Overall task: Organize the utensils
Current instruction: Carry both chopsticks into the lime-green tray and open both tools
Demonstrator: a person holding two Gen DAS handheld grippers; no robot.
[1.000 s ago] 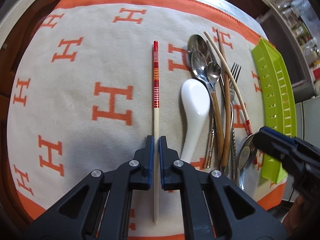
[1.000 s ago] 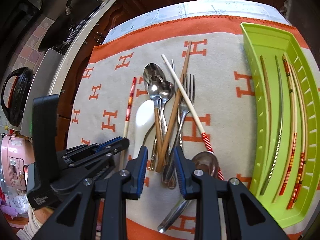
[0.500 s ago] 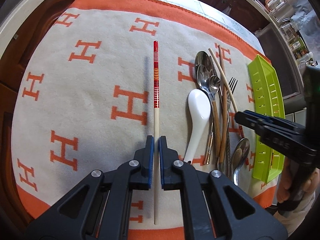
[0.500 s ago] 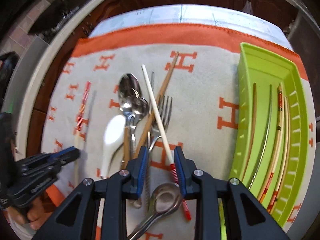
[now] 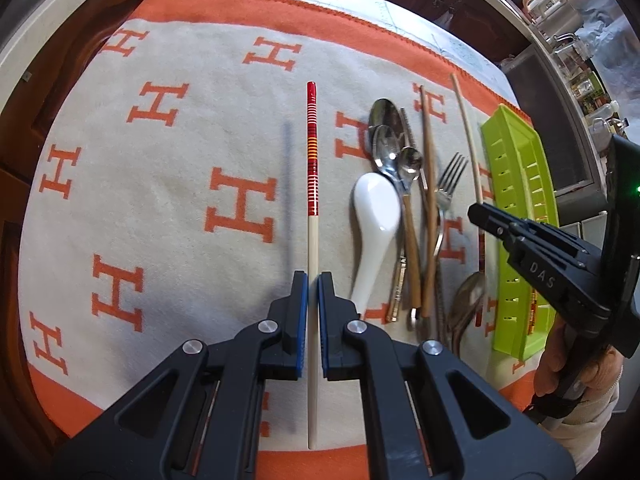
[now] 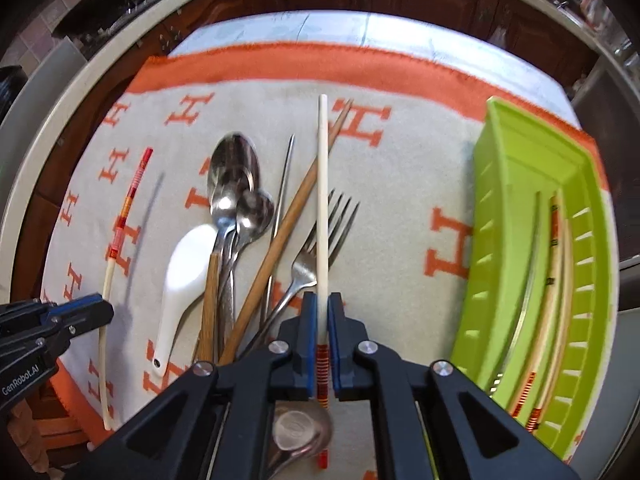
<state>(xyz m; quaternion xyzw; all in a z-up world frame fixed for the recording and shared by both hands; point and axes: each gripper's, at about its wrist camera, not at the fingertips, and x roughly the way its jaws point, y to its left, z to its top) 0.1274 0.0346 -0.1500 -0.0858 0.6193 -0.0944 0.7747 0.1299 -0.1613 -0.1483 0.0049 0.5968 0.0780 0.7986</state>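
My left gripper [image 5: 312,280] is shut on a cream chopstick with a red striped end [image 5: 312,148] and holds it above the cloth, its shadow to the left. My right gripper [image 6: 322,304] is shut on a second cream chopstick [image 6: 322,200], red bands at its near end, pointing away over the fork [image 6: 320,240]. The utensil pile holds steel spoons [image 6: 234,176], a white ceramic spoon [image 6: 184,264], a brown wooden chopstick [image 6: 292,216] and a thin metal chopstick [image 6: 282,188]. The green tray [image 6: 504,240] at the right holds several chopsticks [image 6: 556,264].
A beige cloth with orange H marks [image 5: 168,200] covers the table. The right gripper's body [image 5: 552,276] shows at the right of the left wrist view. Another steel spoon [image 6: 300,432] lies under my right gripper. Cabinets and counters ring the table.
My right gripper has closed on the cream chopstick in the pile and swung it straight ahead. My left gripper has risen higher with its chopstick.
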